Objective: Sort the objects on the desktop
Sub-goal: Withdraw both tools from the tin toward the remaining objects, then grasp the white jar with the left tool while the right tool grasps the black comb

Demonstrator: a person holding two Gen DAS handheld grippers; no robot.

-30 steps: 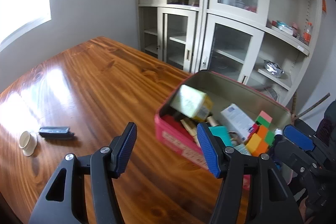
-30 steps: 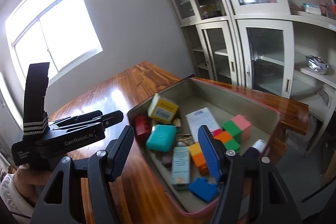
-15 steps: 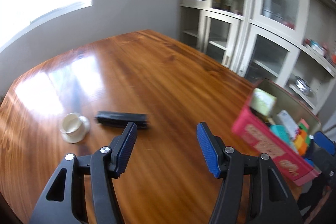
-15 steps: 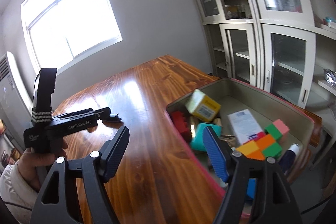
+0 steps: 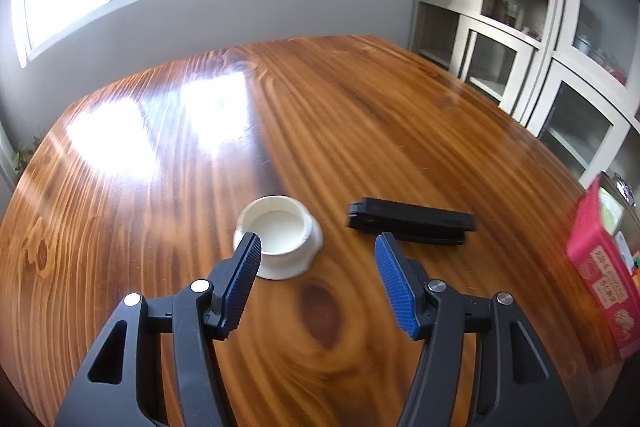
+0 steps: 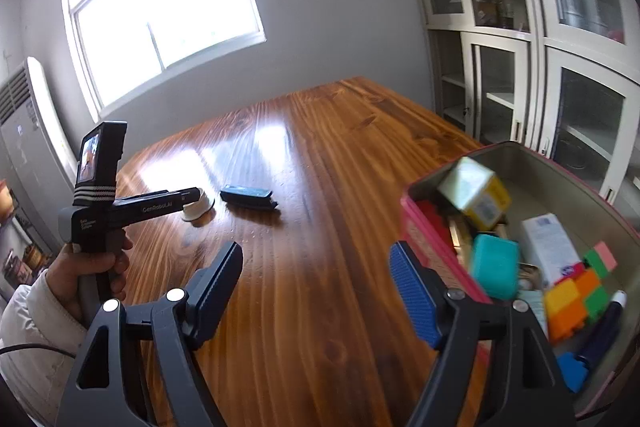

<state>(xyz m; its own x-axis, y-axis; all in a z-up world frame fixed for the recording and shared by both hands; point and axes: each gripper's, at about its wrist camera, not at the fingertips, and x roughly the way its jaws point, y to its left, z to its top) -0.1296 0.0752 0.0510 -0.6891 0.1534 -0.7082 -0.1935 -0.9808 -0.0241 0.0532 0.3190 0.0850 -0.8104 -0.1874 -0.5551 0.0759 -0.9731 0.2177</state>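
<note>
Spreading under both tools, the wooden table [image 5: 360,115] carries a pink tin [image 6: 532,163] of sorted items beside the right gripper's [image 6: 316,279] wide, empty fingers. The left gripper [image 5: 318,267] gapes empty too; black case [image 5: 412,221] beyond its right finger, white dish [image 5: 280,231] behind its left.

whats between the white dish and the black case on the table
Nothing: only bare wood of the table separates the white dish from the black case, clearest in the left wrist view.

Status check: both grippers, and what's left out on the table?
Left gripper open, empty, over the table. Right gripper open, empty, beside the tin. White dish and black stapler not yet boxed. Nothing blocking.
</note>
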